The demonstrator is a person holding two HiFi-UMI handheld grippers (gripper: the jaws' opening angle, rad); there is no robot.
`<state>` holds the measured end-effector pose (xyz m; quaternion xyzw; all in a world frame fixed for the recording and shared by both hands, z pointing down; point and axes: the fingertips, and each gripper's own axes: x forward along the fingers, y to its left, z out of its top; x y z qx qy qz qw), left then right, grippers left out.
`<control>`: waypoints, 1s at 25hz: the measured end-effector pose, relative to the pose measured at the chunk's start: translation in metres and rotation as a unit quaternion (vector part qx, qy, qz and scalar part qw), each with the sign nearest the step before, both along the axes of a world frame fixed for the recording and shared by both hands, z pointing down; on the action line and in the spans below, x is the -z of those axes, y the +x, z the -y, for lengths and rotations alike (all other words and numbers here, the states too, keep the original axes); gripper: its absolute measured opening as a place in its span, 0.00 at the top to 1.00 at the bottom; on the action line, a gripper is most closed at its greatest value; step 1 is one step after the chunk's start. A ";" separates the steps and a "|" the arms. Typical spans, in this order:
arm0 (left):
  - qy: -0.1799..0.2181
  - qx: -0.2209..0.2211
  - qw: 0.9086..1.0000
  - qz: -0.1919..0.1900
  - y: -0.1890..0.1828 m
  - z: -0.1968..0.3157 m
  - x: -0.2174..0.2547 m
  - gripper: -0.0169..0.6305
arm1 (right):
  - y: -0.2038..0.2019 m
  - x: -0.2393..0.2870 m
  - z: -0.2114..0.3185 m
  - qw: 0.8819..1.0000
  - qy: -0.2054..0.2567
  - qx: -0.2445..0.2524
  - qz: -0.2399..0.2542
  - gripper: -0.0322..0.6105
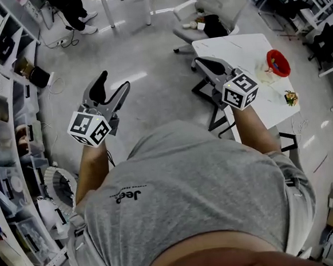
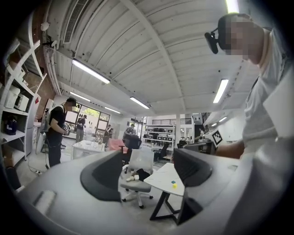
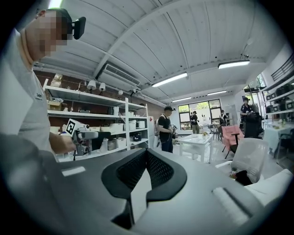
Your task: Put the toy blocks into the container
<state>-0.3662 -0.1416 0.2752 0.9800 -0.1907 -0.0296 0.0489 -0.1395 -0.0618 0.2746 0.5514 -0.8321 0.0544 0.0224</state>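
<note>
Head camera: high over white table [image 1: 241,50], looking steeply down.
Left gripper camera: low, level, facing same table [image 2: 161,178] and office chair [image 2: 139,161], well back.
Right gripper camera: turned from table toward shelves [image 3: 98,112].

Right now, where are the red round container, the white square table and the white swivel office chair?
Red round container [image 1: 279,64]: head view, on its red wall.
White square table [image 1: 246,46]: head view, on its bare top.
White swivel office chair [image 1: 222,2]: head view, on its backrest.
</note>
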 end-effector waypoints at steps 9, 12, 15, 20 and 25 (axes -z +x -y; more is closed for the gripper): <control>-0.029 0.000 1.000 0.011 0.021 0.072 -0.024 0.39 | 0.017 -0.020 0.076 1.000 -0.026 0.012 -0.002 0.95; -0.038 0.011 0.999 0.023 0.048 0.086 -0.036 0.39 | 0.044 -0.032 0.097 0.999 -0.030 0.027 0.007 0.95; -0.033 0.028 0.998 0.034 0.087 0.099 -0.048 0.39 | 0.081 -0.047 0.117 0.998 -0.026 0.055 0.014 0.95; -0.045 0.074 0.996 0.033 0.123 0.132 -0.042 0.39 | 0.112 -0.045 0.166 0.994 -0.022 0.109 0.021 0.95; -0.052 0.100 0.993 0.035 0.155 0.158 -0.039 0.39 | 0.132 -0.048 0.204 0.988 -0.022 0.154 0.010 0.95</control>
